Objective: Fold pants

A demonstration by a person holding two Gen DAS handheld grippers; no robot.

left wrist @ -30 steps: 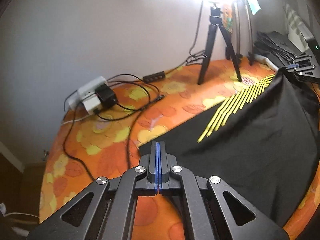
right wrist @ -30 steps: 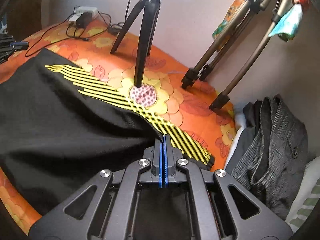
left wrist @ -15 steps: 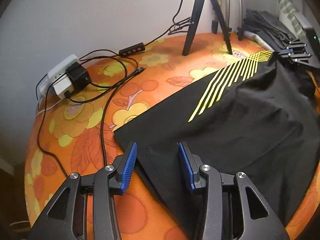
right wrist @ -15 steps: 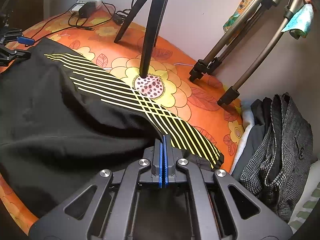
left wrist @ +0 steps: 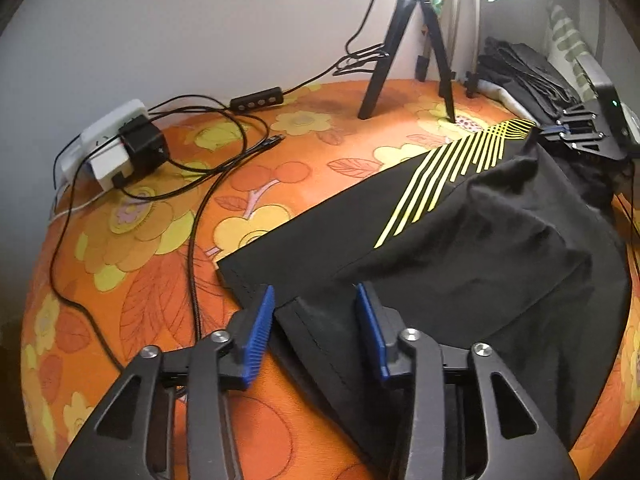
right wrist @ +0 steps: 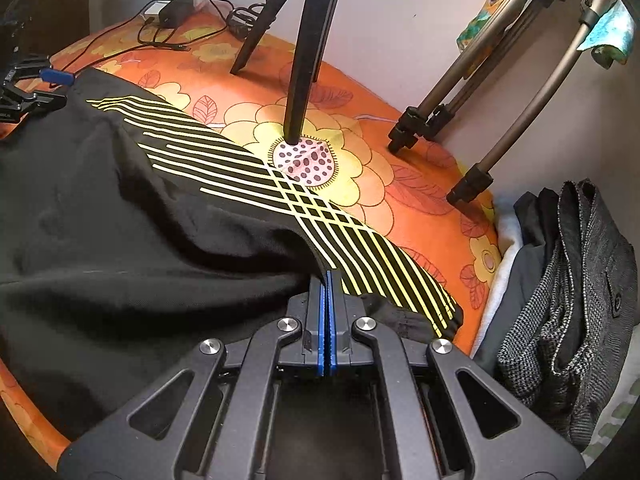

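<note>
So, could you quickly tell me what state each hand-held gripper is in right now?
Left hand-held gripper: open, just closing slightly; pants hem between its pads, not pinched.
Right hand-held gripper: shut on the pants.

left claw (left wrist: 314, 330) open over black pants (left wrist: 460, 264) hem.

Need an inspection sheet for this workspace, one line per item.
Surface: orange floral cover, mostly under the job's cloth.
Job's things: black pants with yellow stripes, bunched, fold unfinished.
Clutter: black tripod, two metal tripod legs, clothes pile at the edge.
Grippers: left hand-held gripper open over a pants hem after opening and part-closing; right hand-held gripper shut on pants.
Cables: black leads from a charger block.
Surroundings: plain wall.
</note>
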